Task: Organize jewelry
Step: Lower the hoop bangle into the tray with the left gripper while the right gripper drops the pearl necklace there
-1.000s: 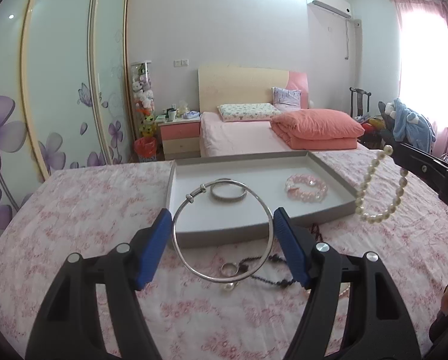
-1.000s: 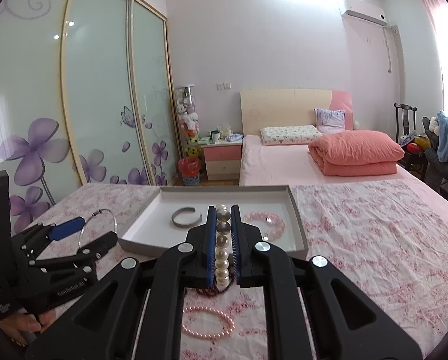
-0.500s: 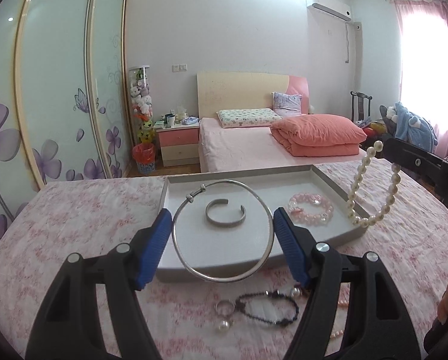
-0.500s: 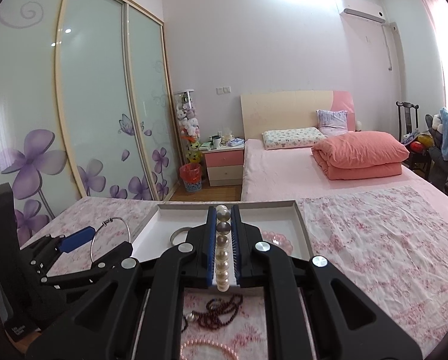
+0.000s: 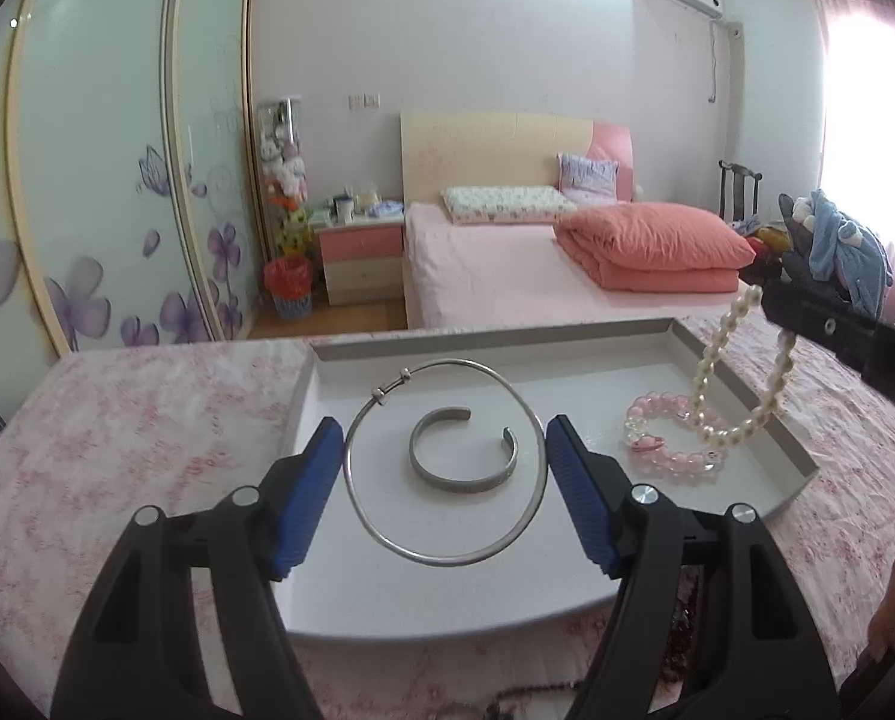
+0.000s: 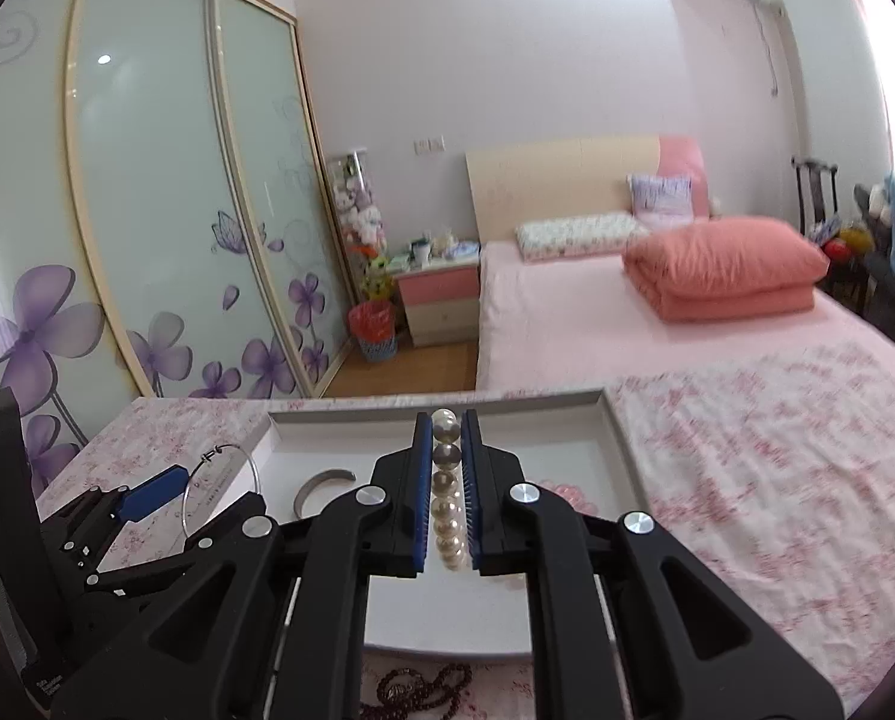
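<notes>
My left gripper [image 5: 446, 483] is shut on a large thin silver hoop bangle [image 5: 387, 531], held above the white tray [image 5: 801, 468]. In the tray lie an open silver cuff [image 5: 462, 481] and a pink bead bracelet [image 5: 657, 450]. My right gripper [image 6: 447, 498] is shut on a pearl bracelet [image 6: 447, 516], which hangs over the tray's right side in the left wrist view [image 5: 711, 360]. The left gripper also shows at the left of the right wrist view [image 6: 165, 492].
The tray sits on a pink floral cloth [image 5: 117, 420]. A dark bead string [image 6: 417, 690] lies on the cloth in front of the tray. A bed [image 6: 597, 312], nightstand [image 6: 438, 300] and sliding wardrobe doors [image 6: 147, 210] stand behind.
Both grippers have moved forward over the tray with their bracelets. The loose jewelry on the cloth has dropped below the left wrist view.
</notes>
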The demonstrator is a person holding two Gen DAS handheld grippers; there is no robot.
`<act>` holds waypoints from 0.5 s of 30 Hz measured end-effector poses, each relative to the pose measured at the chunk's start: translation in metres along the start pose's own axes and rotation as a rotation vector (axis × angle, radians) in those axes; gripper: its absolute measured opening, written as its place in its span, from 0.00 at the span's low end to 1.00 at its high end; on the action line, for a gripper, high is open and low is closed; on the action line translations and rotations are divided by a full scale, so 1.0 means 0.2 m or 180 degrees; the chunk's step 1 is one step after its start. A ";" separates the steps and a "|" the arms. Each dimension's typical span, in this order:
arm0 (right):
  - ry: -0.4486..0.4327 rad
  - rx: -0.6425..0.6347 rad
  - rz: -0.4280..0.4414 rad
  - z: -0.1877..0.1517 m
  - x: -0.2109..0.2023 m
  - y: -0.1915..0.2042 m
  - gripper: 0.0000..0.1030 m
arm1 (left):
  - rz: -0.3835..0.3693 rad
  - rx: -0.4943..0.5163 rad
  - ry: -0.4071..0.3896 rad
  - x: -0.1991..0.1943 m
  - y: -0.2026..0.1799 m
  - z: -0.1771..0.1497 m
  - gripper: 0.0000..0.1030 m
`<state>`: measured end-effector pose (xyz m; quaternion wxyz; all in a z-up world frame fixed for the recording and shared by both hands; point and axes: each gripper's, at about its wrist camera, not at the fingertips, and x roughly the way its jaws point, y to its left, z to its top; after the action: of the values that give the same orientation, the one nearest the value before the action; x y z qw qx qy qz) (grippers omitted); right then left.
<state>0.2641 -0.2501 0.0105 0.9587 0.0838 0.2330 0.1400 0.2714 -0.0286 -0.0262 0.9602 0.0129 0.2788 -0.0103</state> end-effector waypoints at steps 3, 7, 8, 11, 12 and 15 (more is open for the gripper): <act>0.0124 0.0064 0.0010 -0.01 0.08 -0.03 0.10 | -0.0024 0.0001 0.0073 0.07 -0.01 0.01 0.66; 0.0247 0.0123 0.0029 -0.02 0.14 -0.06 0.11 | -0.0042 0.0034 0.0138 0.14 -0.02 0.04 0.67; 0.0263 0.0146 0.0024 -0.02 0.14 -0.06 0.11 | -0.0040 0.0034 0.0147 0.15 -0.02 0.04 0.67; 0.0284 0.0177 0.0003 -0.03 0.13 -0.08 0.29 | -0.0022 0.0014 0.0149 0.17 -0.01 0.04 0.67; 0.0270 0.0177 -0.0012 -0.03 0.13 -0.08 0.33 | -0.0018 0.0000 0.0152 0.18 -0.01 0.05 0.67; 0.0246 0.0193 -0.0038 -0.03 0.11 -0.09 0.33 | 0.0008 -0.0072 0.0151 0.18 0.02 0.05 0.67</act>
<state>0.2833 -0.2592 -0.0083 0.9468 0.1060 0.2745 0.1302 0.3076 -0.0251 -0.0373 0.9534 0.0027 0.3015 -0.0057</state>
